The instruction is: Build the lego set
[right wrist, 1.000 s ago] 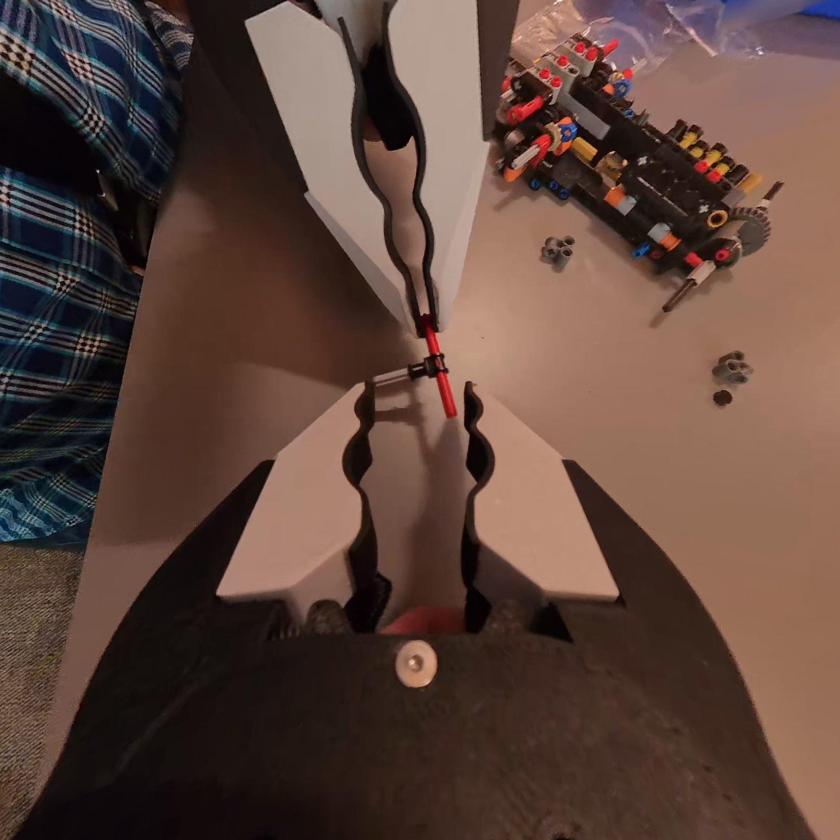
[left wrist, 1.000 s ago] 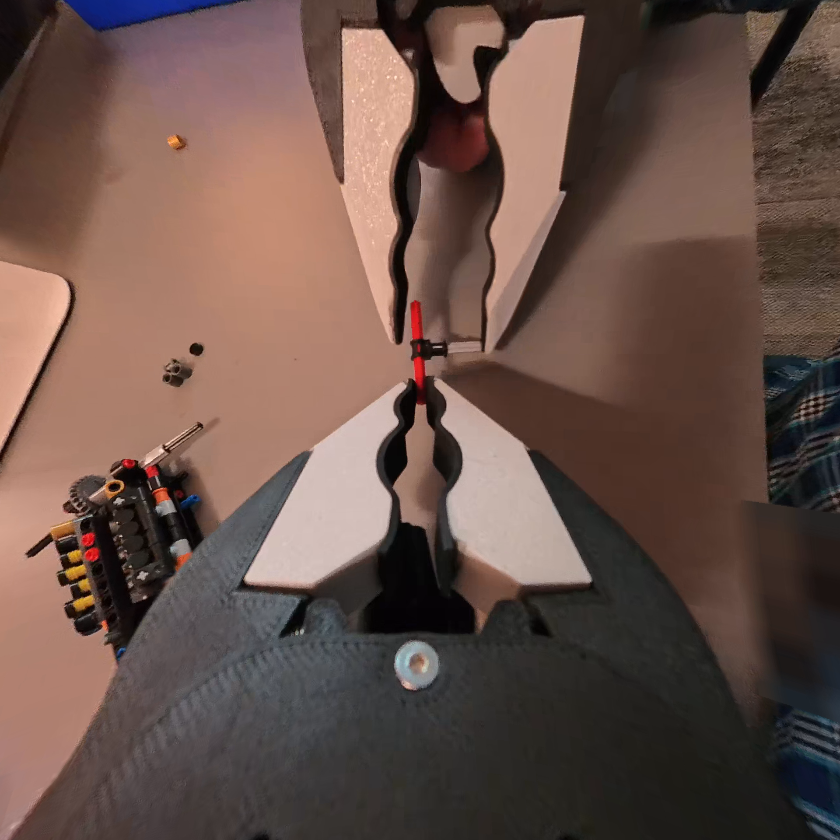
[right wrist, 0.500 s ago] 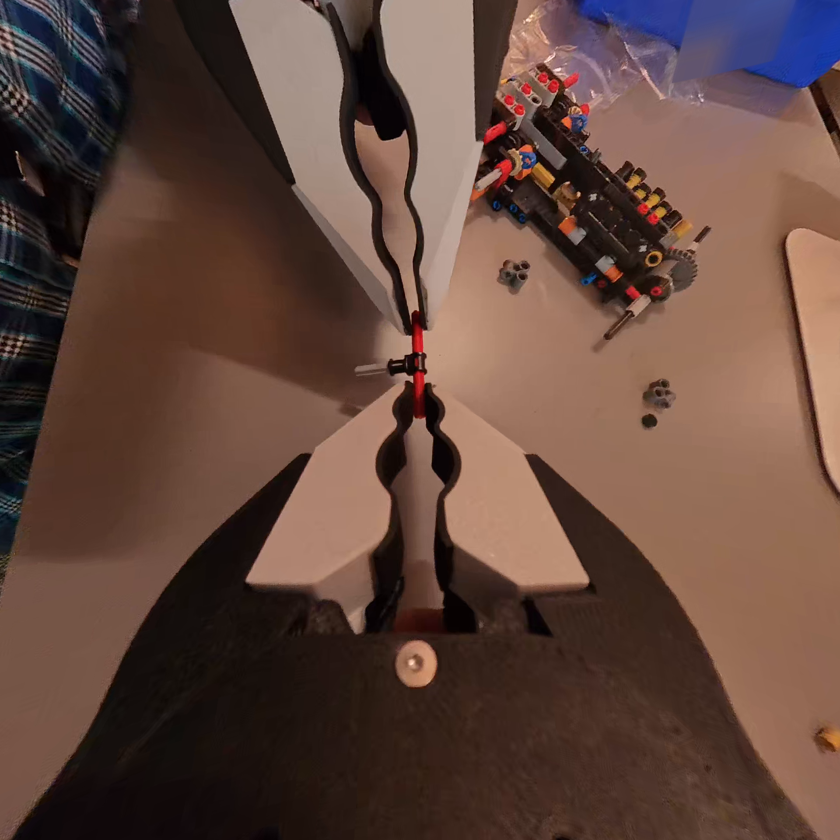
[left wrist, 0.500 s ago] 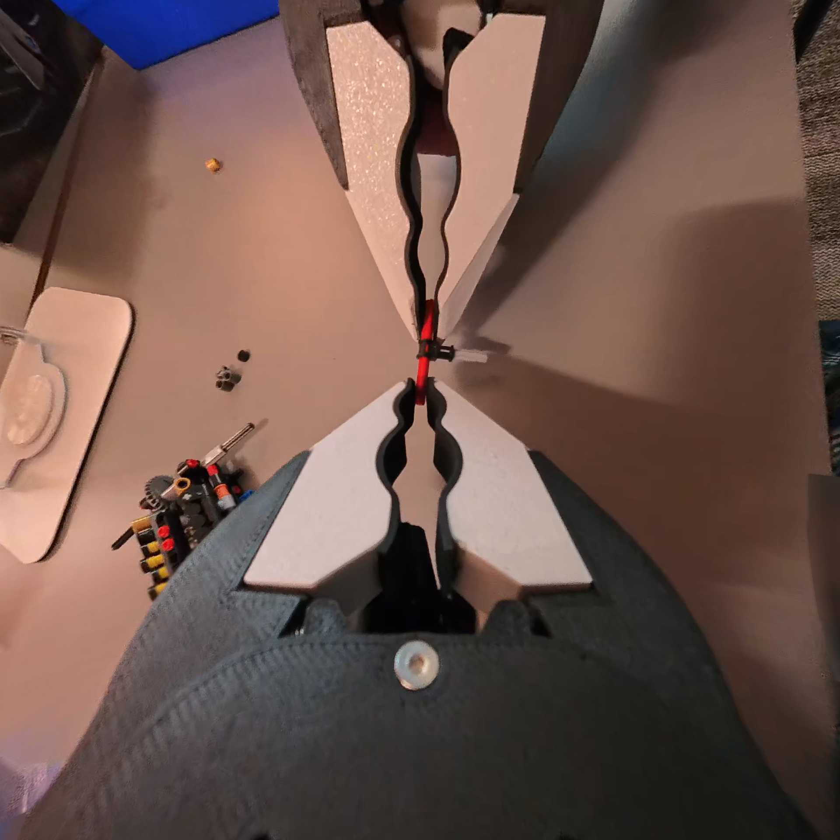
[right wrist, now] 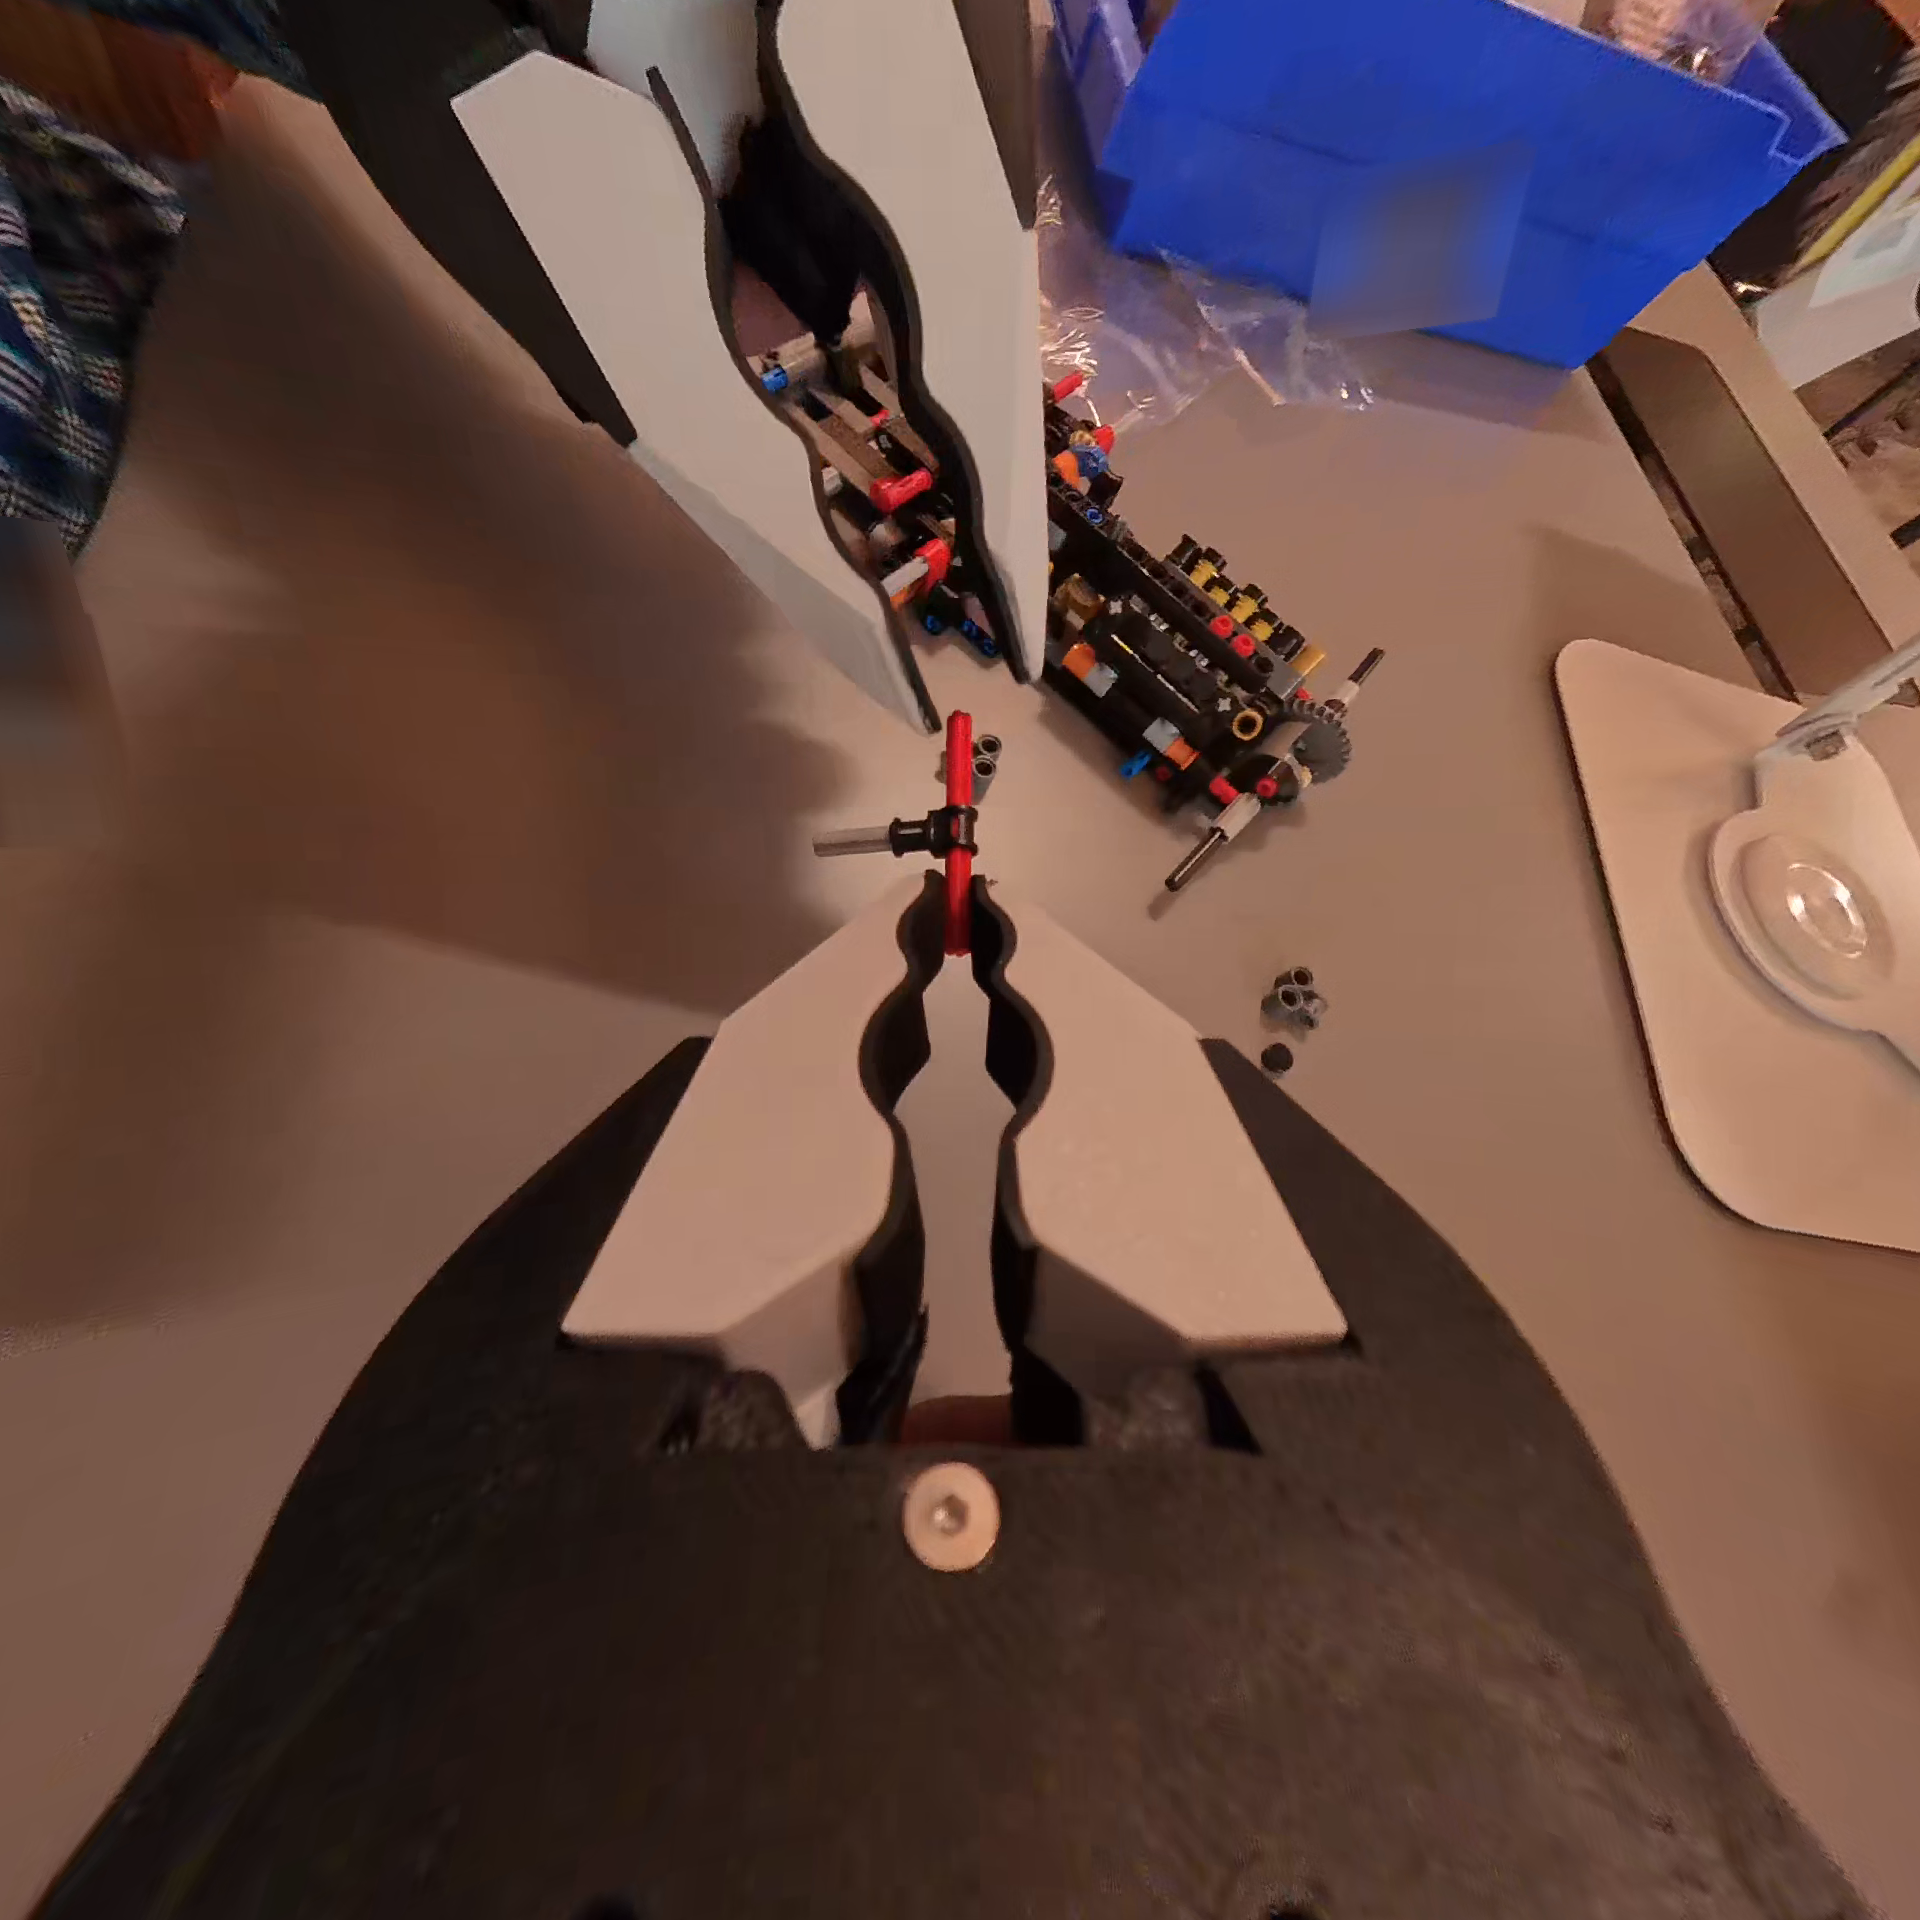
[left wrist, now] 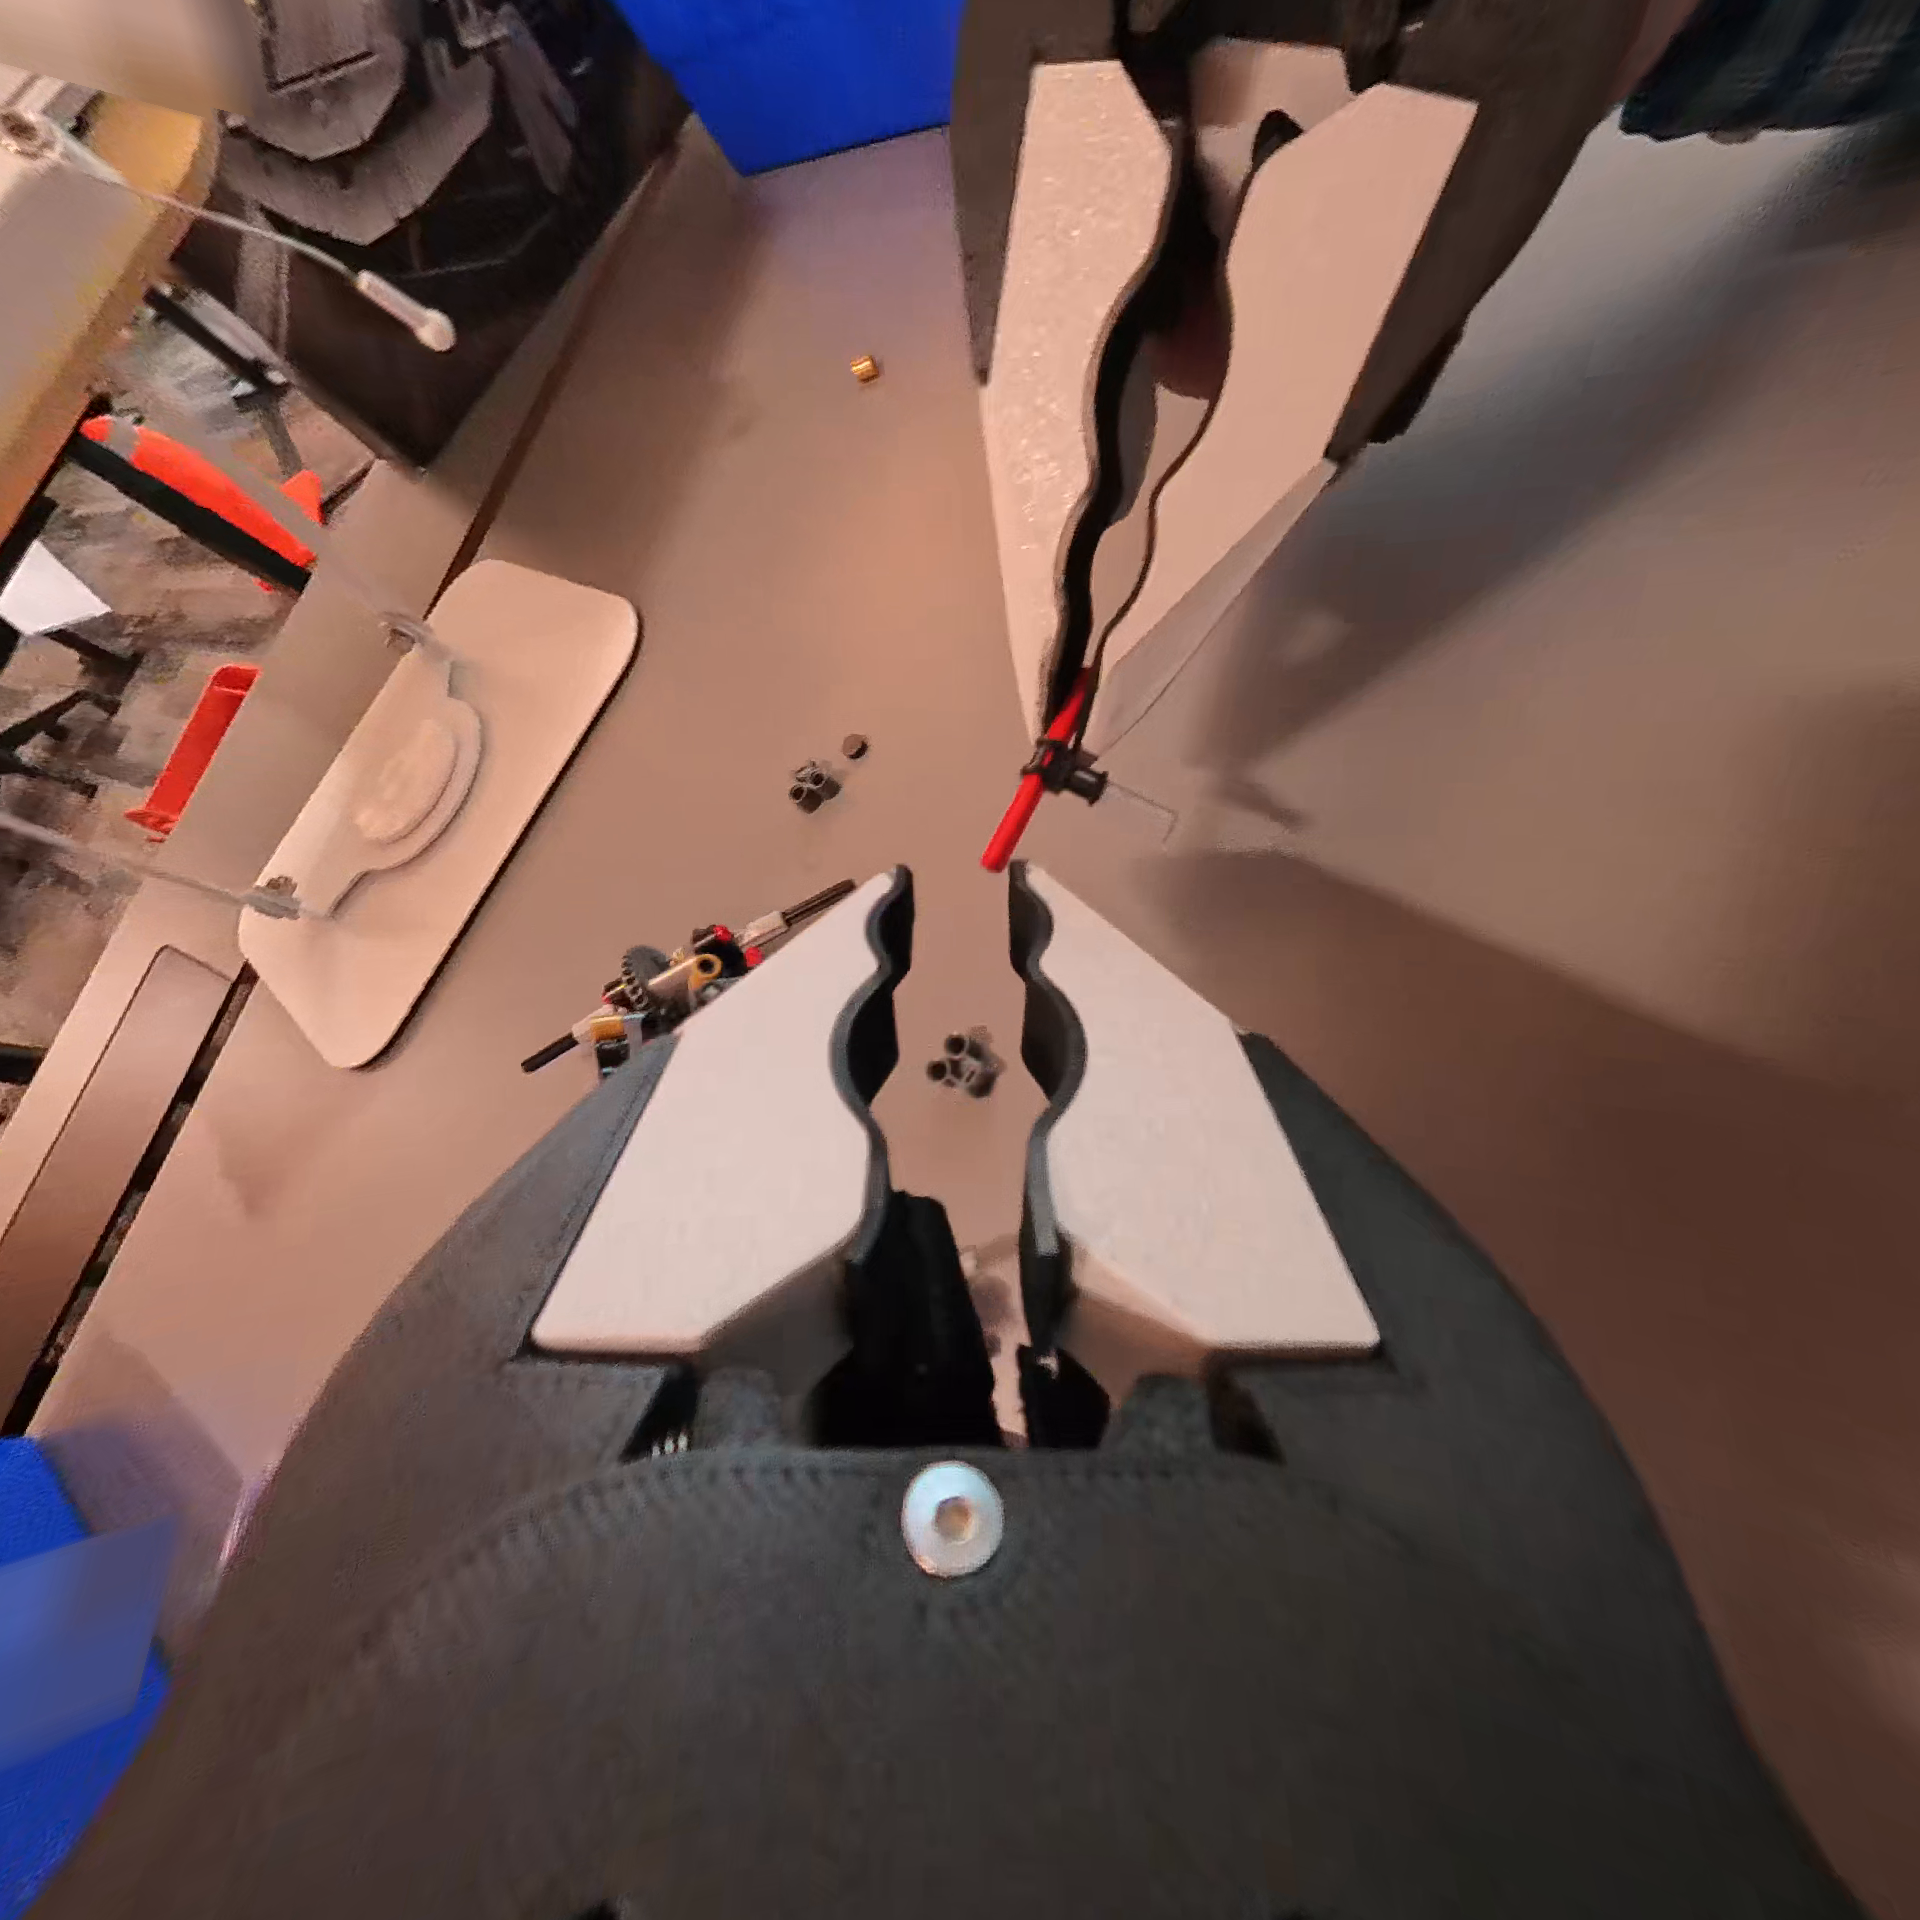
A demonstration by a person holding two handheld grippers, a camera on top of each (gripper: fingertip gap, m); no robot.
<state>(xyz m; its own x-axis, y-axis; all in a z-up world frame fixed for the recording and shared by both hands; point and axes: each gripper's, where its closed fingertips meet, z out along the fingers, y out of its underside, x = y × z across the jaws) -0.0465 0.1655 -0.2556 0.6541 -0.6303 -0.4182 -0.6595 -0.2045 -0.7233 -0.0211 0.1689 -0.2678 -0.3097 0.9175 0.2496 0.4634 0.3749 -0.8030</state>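
A red axle (right wrist: 957, 790) carries a black cross connector (right wrist: 940, 829) with a grey pin sticking out sideways. My right gripper (right wrist: 956, 891) is shut on the axle's near end and holds it above the table. In the left wrist view the axle (left wrist: 1023, 800) hangs from the right gripper (left wrist: 1070, 707). My left gripper (left wrist: 958, 873) is open and empty, its tips just short of the axle's free end. It shows opposite in the right wrist view (right wrist: 977, 698). The black lego assembly (right wrist: 1174, 665) lies on the table behind it, partly hidden by its fingers.
Small grey connectors (right wrist: 1297, 995) (left wrist: 966, 1060) and a black round piece (right wrist: 1276, 1058) lie loose on the table. A gold bush (left wrist: 864, 367) lies farther off. A blue bin (right wrist: 1455, 177) and a clear plastic bag (right wrist: 1164, 332) sit behind the assembly. A flat grey stand base (right wrist: 1683, 935) is at the right. Both grippers' tips are close together, under 4 cm apart. My right gripper's tips are some 25 cm from the gold bush (left wrist: 864, 367).
The right gripper closed on the red axle's free end. The left gripper then opened, let go of the axle and drew back slightly. Both grippers rose and tilted.
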